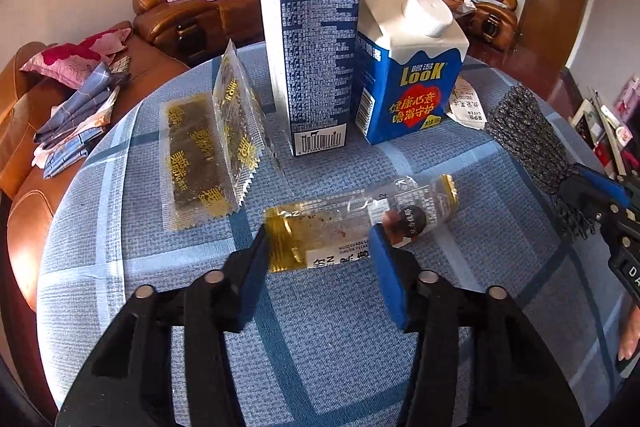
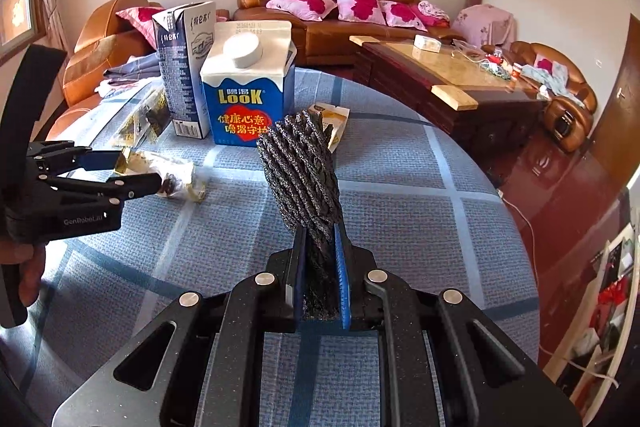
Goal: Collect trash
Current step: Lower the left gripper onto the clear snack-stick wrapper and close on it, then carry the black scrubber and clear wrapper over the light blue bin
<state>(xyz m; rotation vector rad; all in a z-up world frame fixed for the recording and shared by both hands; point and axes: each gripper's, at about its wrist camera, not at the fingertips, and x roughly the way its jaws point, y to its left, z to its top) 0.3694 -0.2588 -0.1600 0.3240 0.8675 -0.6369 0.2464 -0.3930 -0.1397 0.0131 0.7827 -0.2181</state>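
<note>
A dark mesh pad (image 2: 299,174) is clamped tight in the right gripper (image 2: 320,283) at frame center. The left gripper (image 1: 320,259), jaws wide apart, is seen straddling a gold wrapper (image 1: 352,227) on the bench (image 1: 320,347), nothing gripped.

Two close claw-mounted views, shared table (image 1: 320,347)

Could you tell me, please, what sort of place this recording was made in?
Most likely a home living room. Brown leather sofas with pink cushions line the walls, a wooden coffee table stands in the middle, and the trash lies on a table under a blue checked cloth.
</note>
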